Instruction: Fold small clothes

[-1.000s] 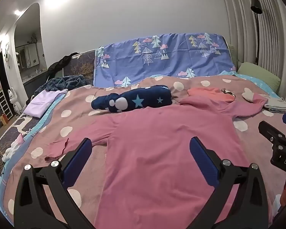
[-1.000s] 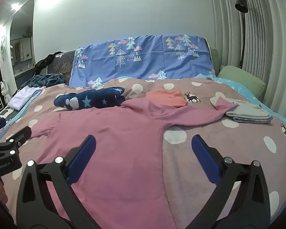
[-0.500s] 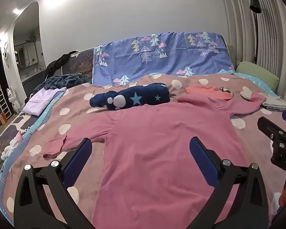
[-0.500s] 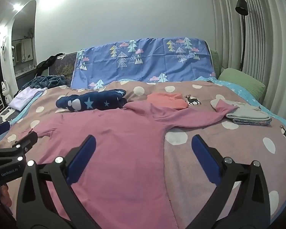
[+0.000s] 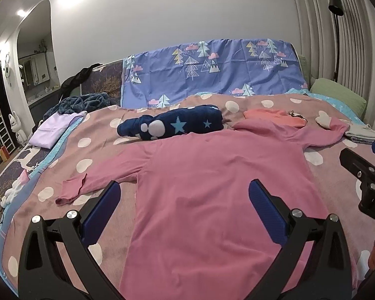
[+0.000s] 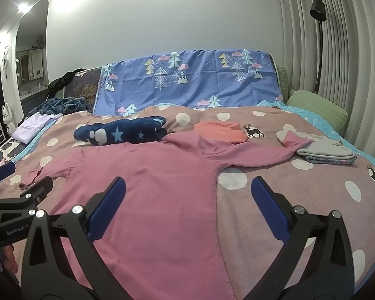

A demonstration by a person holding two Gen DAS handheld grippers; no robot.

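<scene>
A pink long-sleeved shirt [image 5: 212,187] lies spread flat on the bed, sleeves out to both sides; it also shows in the right wrist view [image 6: 150,200]. My left gripper [image 5: 185,207] is open and empty above the shirt's lower body. My right gripper [image 6: 187,205] is open and empty above the shirt's right side seam. The right gripper shows at the edge of the left wrist view [image 5: 362,182], and the left gripper at the edge of the right wrist view [image 6: 15,210].
A navy star-patterned bundle [image 5: 172,125], a folded orange garment [image 5: 272,116] and a folded grey stack [image 6: 327,152] lie beyond the shirt on the dotted bedspread [image 6: 300,200]. A lilac folded cloth [image 5: 52,130] sits far left. A green pillow [image 6: 317,110] is at the back right.
Both grippers have drawn back and lifted slightly, so the shirt sits a little further away. Both stay open and empty.
</scene>
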